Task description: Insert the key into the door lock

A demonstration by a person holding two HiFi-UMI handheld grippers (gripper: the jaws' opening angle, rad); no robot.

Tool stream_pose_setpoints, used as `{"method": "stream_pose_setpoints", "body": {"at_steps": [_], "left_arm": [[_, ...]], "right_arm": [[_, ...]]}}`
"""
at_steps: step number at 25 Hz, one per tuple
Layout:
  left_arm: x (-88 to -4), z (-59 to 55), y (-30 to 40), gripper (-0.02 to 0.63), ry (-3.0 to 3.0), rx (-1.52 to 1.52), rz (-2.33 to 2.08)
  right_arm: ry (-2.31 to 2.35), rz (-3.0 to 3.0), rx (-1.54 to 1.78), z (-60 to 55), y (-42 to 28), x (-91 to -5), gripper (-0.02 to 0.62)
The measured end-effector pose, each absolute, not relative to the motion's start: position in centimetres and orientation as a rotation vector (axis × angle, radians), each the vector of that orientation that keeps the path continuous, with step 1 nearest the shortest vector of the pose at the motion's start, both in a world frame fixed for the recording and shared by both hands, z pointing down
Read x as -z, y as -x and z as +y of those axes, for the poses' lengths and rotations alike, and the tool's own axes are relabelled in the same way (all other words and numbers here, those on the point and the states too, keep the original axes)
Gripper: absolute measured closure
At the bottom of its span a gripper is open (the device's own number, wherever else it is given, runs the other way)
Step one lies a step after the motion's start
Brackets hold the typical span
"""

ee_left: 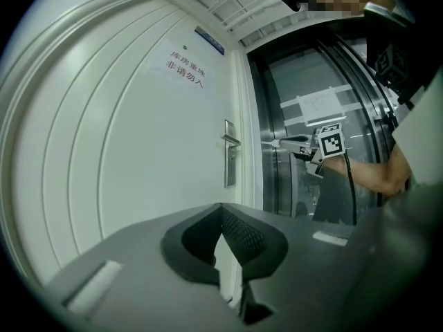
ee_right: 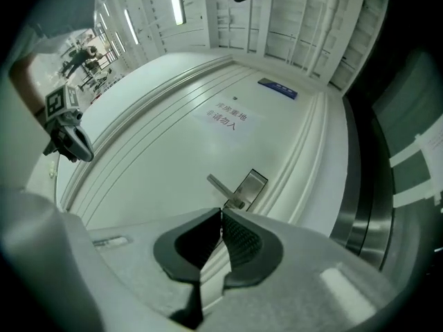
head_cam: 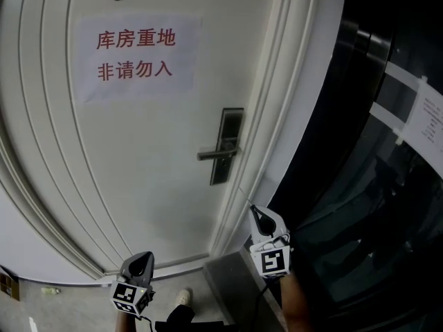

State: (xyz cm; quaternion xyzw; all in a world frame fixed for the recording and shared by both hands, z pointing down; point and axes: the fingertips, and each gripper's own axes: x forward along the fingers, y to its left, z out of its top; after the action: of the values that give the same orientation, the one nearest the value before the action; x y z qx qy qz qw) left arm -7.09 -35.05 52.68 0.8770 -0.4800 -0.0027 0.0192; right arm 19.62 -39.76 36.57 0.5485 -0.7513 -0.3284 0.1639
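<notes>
White door (head_cam: 138, 158), pale notice (head_cam: 135, 55) with red characters, silver-grey lock plate (head_cam: 228, 126), glossy black wall (head_cam: 360, 206).

We see the door lock (head_cam: 228, 146) as a dark, upright metal plate near the right edge of the door (head_cam: 138, 158), about halfway up. Its lever handle (head_cam: 210, 154) sticks out level to the left. The key (head_cam: 245, 196) shows only as a thin sliver jutting from the closed tips of the right gripper (head_cam: 255, 209). It lies below the lock and well apart from it.

Key (head_cam: 246, 198) — mere sliver at right tool (head_cam: 253, 209) (details unreadable), keyhole too small
</notes>
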Motion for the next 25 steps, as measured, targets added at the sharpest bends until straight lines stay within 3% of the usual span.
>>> {"method": "stream_pose_setpoints", "body": {"at_steps": [25], "left_arm": [[-54.7,-40.6,8.2,0.604,-2.665,-0.012,-1.490]], "right_arm": [[-1.306,-1.772,1.125,-53.2,-18.8,-39.6,0.584]]}}
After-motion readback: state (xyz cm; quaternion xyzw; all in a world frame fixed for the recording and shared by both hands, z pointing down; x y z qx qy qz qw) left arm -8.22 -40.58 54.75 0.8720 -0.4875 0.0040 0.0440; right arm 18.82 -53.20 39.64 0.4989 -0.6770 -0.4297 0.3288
